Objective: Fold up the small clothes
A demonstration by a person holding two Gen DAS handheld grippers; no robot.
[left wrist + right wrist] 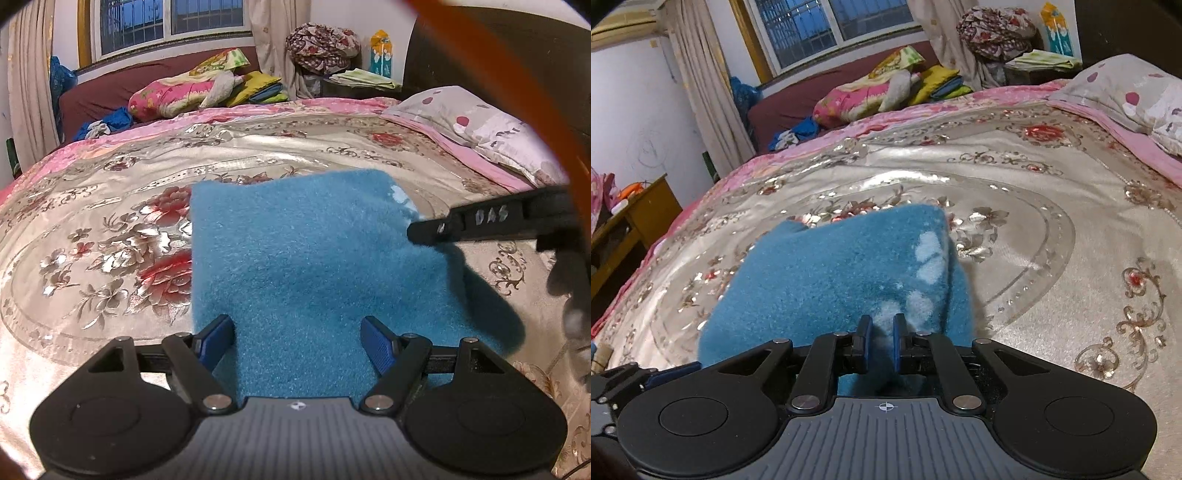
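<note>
A fuzzy blue cloth (303, 266) lies folded on the floral bedspread (110, 221). My left gripper (297, 338) is open, its blue pads spread wide just above the cloth's near edge, holding nothing. My right gripper (880, 341) is shut on the cloth's right edge (849, 273), near its pale patches, and lifts that side a little. In the left wrist view the right gripper's black finger (480, 221) reaches the cloth's right edge from the right.
A polka-dot pillow (472, 122) lies at the bed's right end. Piled bedding and clothes (207, 88) sit on a dark red sofa beyond the bed, under the window. A wooden table (631, 218) stands left of the bed.
</note>
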